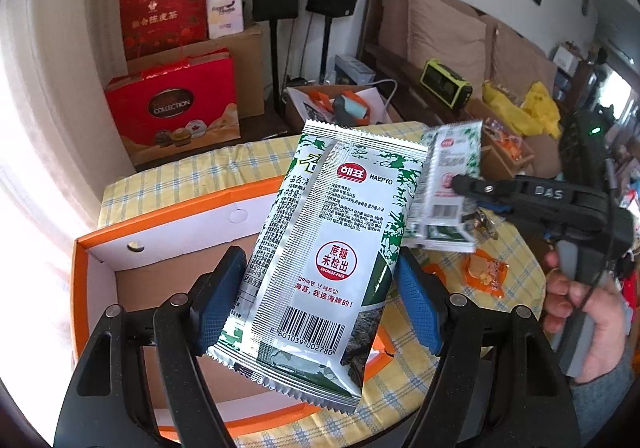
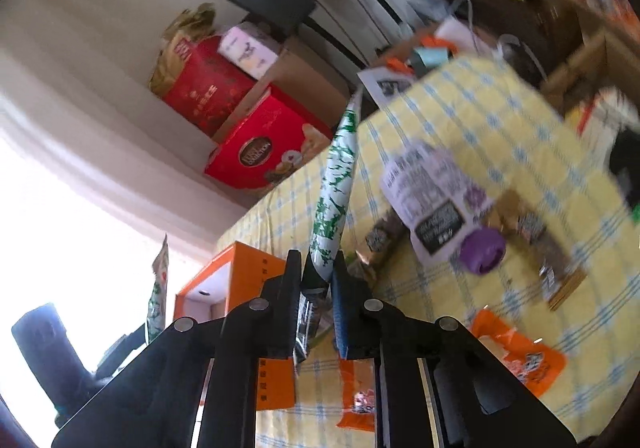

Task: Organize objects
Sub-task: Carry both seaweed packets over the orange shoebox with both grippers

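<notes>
The right wrist view was smeared by motion: a white-labelled pouch with a purple cap [image 2: 440, 204] on the yellow checked tablecloth [image 2: 460, 112] could not be read, nor the small packets beside it. The orange box [image 1: 120, 248] had its near wall hidden behind the left gripper [image 1: 320, 296] and the seaweed packet [image 1: 320, 248]. The person's hand [image 1: 584, 320] ran off the right edge.

**Two wrist views over one table**

Each scene is seen close, from behind a gripper's fingers, looking forward and downward. The right view is rolled and blurred. Shared are the checked table [image 1: 256, 152], orange box [image 1: 96, 248] and red cartons [image 2: 256, 144].
</notes>
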Motion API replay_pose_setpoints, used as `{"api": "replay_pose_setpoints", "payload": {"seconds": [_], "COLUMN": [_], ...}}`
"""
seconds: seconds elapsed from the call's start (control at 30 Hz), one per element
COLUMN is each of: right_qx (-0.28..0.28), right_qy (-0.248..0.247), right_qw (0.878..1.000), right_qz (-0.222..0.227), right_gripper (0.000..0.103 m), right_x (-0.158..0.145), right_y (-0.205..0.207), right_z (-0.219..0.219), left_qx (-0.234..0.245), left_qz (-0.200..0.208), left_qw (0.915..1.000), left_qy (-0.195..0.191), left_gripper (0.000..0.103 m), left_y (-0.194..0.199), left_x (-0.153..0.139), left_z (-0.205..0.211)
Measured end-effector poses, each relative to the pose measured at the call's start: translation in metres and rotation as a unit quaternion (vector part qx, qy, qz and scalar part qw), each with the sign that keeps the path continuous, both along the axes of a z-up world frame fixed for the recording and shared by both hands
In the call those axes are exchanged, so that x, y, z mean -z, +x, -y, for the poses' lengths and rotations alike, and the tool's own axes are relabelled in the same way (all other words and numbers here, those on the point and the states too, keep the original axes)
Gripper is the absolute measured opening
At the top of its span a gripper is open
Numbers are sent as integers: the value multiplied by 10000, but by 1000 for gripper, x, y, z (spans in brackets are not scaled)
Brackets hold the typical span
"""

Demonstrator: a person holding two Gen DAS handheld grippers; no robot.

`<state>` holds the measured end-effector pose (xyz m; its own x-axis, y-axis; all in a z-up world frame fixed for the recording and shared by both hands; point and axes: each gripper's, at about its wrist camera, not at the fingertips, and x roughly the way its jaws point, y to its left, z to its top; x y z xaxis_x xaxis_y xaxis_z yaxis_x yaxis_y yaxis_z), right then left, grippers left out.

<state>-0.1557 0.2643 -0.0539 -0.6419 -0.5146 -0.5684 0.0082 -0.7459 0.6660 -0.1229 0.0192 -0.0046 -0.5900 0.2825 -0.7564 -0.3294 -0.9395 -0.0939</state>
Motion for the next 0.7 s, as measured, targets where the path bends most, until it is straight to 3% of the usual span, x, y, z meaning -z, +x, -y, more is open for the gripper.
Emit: {"api": "replay_pose_setpoints", "payload": {"seconds": [0.27, 0.7], "right_qx": [-436, -948], "right_qy": [1243, 1935], "right_qw": [9910, 9754], "right_qz": [-231, -457], "right_gripper": [11, 11], "right_x": [-32, -51], "right_y": [1, 14], "right_z": [41, 105], "left_qx": [-450, -1515], "left_qz": [-178, -370], "left_qw": [9985, 9871], "left_qy": [-236, -352], "left_gripper": [72, 72], "left_y": [8, 18], "left_x": [-2, -6], "left_z": [11, 58]}}
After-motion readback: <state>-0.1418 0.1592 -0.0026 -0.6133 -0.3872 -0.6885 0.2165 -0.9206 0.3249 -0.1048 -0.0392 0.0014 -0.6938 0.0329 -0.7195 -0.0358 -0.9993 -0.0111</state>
